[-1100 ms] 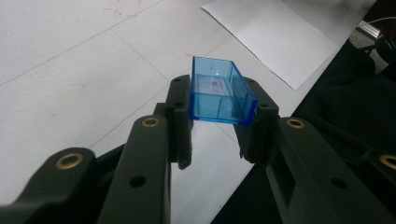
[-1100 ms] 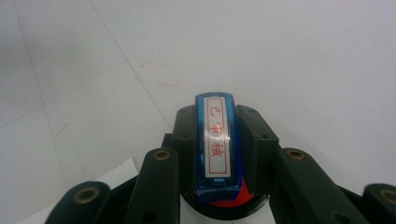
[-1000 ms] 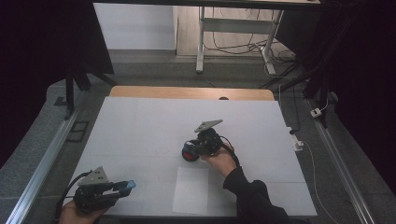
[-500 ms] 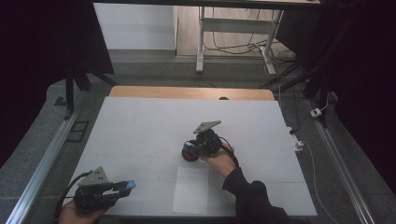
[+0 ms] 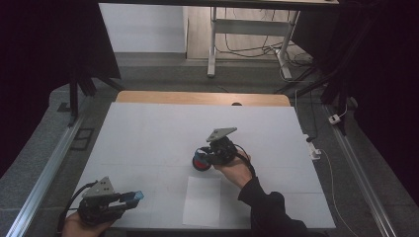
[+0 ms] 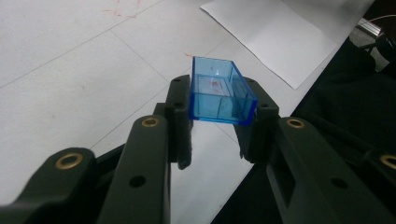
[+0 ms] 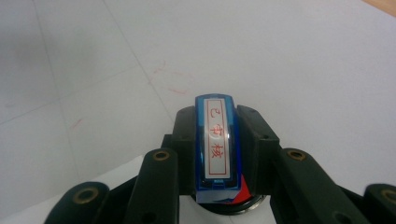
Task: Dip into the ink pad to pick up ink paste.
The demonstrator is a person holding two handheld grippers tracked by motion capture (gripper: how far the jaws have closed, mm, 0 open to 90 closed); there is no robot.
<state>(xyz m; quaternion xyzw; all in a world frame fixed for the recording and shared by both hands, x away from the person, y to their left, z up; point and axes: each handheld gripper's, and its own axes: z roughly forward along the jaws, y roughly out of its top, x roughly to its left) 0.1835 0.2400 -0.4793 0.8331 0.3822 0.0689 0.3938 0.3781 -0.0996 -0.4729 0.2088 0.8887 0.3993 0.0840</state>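
Note:
My left gripper (image 5: pixel 129 197) rests at the table's near left corner, shut on a clear blue open box-shaped cap (image 6: pixel 219 93), which shows as a blue tip (image 5: pixel 136 196) in the high view. Near the middle of the table, my right gripper (image 5: pixel 204 157) is shut on a blue stamp (image 7: pixel 217 140) that has a white label with red characters. A red round thing with a dark rim (image 5: pixel 199 161) sits at that gripper's tip, and its edge (image 7: pixel 239 198) shows beneath the stamp. Whether the stamp touches it I cannot tell.
A white paper sheet (image 5: pixel 202 201) lies near the front edge, just in front of the right hand, and is also seen as the paper sheet (image 6: pixel 275 37) from the left gripper. The white tabletop (image 5: pixel 148 133) carries faint red marks. A wooden strip (image 5: pixel 197 98) runs along the table's far edge.

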